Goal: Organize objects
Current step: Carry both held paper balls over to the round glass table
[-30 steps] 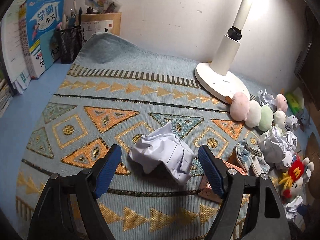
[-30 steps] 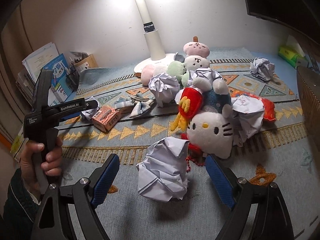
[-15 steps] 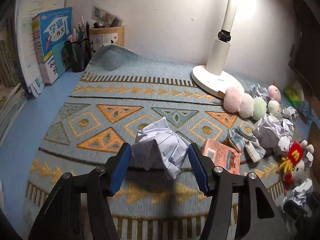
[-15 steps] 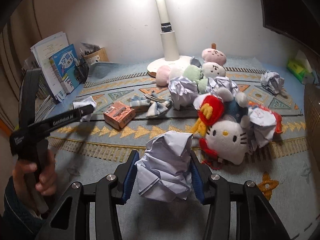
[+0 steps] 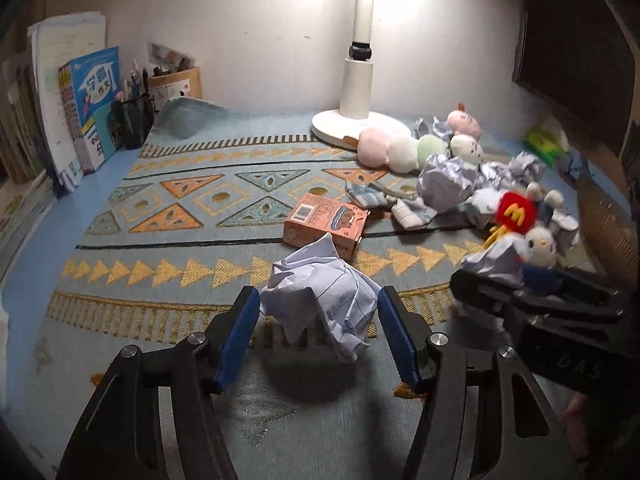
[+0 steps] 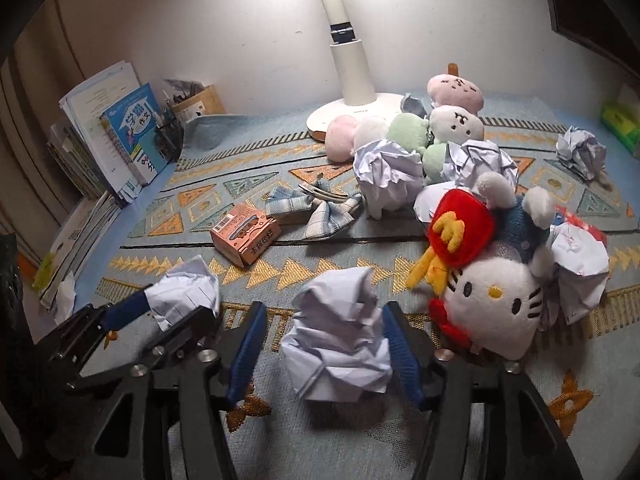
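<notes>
While mesh pen cup (image 5: 130, 124) seemingly holds pens, each hand-held gripper clamps paper ball (image 5: 322, 294).

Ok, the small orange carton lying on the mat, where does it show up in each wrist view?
Left wrist view: the orange carton lies centre frame, just beyond the crumpled paper in the left hand-held gripper.
Right wrist view: carton sits left of centre, mid-height.
Shared landmark: white lamp base against the wall.
</notes>
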A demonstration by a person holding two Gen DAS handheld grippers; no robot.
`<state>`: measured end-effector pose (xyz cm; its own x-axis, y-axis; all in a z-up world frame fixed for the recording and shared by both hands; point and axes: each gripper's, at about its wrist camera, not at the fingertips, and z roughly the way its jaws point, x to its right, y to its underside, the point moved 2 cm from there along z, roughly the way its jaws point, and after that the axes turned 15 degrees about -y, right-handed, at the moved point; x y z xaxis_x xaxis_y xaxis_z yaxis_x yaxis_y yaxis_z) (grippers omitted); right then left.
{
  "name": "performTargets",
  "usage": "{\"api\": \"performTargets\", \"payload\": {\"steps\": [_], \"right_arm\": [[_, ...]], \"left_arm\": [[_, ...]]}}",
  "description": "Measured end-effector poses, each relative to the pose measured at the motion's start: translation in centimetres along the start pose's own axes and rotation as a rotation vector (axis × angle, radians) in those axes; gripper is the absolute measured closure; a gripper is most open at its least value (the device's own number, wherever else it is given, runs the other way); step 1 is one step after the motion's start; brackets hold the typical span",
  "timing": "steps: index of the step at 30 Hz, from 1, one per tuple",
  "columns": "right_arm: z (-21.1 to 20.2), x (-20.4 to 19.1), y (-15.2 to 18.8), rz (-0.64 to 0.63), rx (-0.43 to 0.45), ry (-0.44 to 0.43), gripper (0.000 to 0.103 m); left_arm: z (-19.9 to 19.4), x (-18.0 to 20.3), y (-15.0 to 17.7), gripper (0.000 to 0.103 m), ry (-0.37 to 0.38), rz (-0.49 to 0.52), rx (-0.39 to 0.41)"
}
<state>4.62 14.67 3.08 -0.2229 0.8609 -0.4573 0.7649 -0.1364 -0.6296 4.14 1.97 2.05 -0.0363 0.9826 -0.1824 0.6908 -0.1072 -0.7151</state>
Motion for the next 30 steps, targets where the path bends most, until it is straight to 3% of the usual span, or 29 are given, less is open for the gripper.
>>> {"api": "performTargets", "payload": {"steps": [2, 5, 10, 13, 23, 27, 30], "right_arm": [[-0.1, 0.0, 0.1, 0.001, -0.001, -0.013, 0.029], [-0.7, -0.7, 0.5, -0.03, 0.016, -0.01, 0.029], [-0.2, -0.7, 0.4, -0.029, 0.008, 0.072, 0.029], [0.1, -0.5, 0.4, -0.033, -0.007, 0.106, 0.056], [-1.6, -2.5, 0.6, -0.144, 0.083, 0.07, 0.057], [-4.4, -2.5, 1.2, -0.136, 0.151, 0.085, 0.057], [-7.6, -2.1, 1.7, -0.144, 0.155, 0.127, 0.057]], "left_arm": [[0.5, 0.5, 0.2, 0.043, 0.014, 0.03, -0.034], [0.2, 0.0, 0.3, 0.043, 0.03, 0.012, -0.024], [0.9, -0.3, 0.3, 0.043, 0.05, -0.014, -0.059], [0.7, 0.1, 0.4, 0.043, 0.072, 0.006, -0.053], [-0.1, 0.4, 0.3, 0.043, 0.06, 0.029, -0.008], [-1.3, -0.2, 0.3, 0.043, 0.063, -0.009, 0.041], [-3.5, -0.3, 0.2, 0.043, 0.122, -0.057, 0.068]]}}
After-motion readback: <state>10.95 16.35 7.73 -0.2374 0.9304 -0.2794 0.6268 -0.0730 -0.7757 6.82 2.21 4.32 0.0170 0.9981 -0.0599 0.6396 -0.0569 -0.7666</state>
